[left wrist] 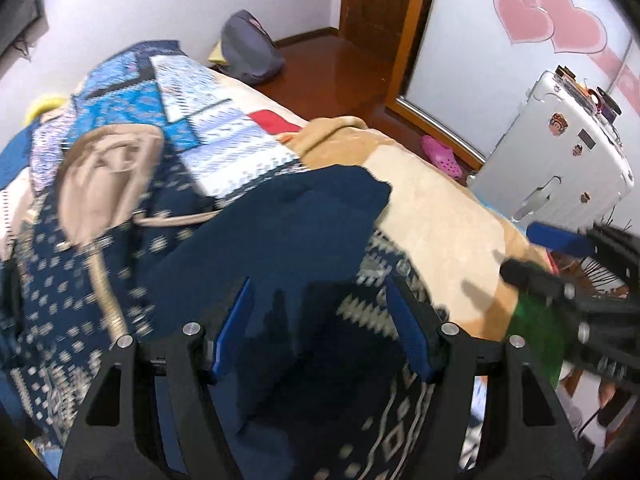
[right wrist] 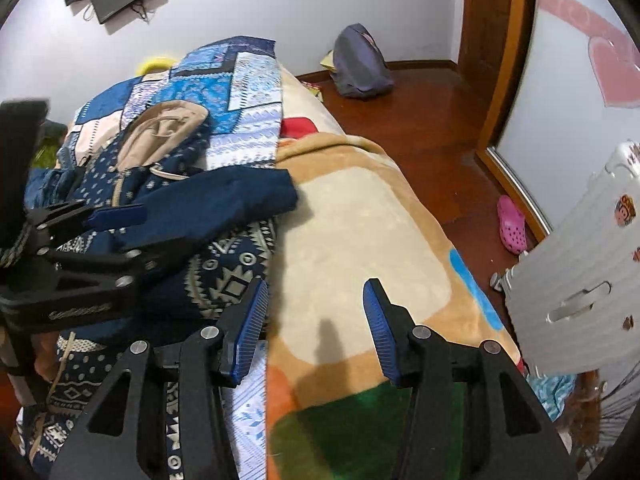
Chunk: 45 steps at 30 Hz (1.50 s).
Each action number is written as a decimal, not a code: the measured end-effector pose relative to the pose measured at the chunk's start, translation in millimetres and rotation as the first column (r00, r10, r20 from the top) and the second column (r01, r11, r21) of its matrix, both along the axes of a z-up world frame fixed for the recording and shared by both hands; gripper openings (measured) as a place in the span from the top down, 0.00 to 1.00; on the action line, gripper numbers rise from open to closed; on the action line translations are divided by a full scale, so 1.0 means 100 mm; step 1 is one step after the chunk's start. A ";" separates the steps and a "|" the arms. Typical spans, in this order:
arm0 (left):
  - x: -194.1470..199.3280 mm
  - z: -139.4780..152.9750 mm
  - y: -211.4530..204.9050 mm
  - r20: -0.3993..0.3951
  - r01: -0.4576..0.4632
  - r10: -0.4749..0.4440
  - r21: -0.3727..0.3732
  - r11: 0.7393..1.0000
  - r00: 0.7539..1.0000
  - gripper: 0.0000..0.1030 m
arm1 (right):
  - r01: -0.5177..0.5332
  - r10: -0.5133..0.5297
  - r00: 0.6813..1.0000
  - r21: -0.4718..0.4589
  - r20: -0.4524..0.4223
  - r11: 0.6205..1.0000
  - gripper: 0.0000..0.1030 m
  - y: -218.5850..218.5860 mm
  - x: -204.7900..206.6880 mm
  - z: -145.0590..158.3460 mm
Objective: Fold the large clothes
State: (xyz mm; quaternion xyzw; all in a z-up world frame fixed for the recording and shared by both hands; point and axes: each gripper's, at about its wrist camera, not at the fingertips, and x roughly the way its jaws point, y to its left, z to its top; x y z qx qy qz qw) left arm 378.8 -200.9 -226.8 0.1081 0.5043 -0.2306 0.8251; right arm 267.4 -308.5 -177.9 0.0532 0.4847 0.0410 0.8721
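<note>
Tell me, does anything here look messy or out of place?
Yes. The navy patterned hoodie lies crumpled on the bed, one sleeve flopped onto the beige blanket. A lone pink clog sits on the floor beside the white suitcase.

Both wrist views face the bed (left wrist: 440, 200) closely (left seemingly blurred).

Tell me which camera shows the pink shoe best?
The right wrist view: the pink shoe lies whole on the wood floor, holes and all. The left wrist view shows it too, but smaller, with its near end behind the bed's beige blanket.
</note>
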 end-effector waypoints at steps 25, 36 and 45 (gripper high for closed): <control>-0.23 1.16 0.86 0.242 -0.126 0.181 -0.223 0.966 0.953 0.97 | -0.044 0.042 0.998 0.067 0.035 0.997 0.55 0.24 0.22 0.10; -0.68 1.31 2.16 0.295 -0.325 0.381 -0.222 0.919 0.876 0.97 | -0.176 0.180 0.982 0.072 -0.052 0.982 0.55 0.95 0.44 -0.15; -0.80 0.45 2.96 0.150 -0.495 0.512 -0.138 0.858 0.846 0.97 | -0.259 0.255 0.956 -0.011 -0.142 0.966 0.55 1.27 0.37 -0.50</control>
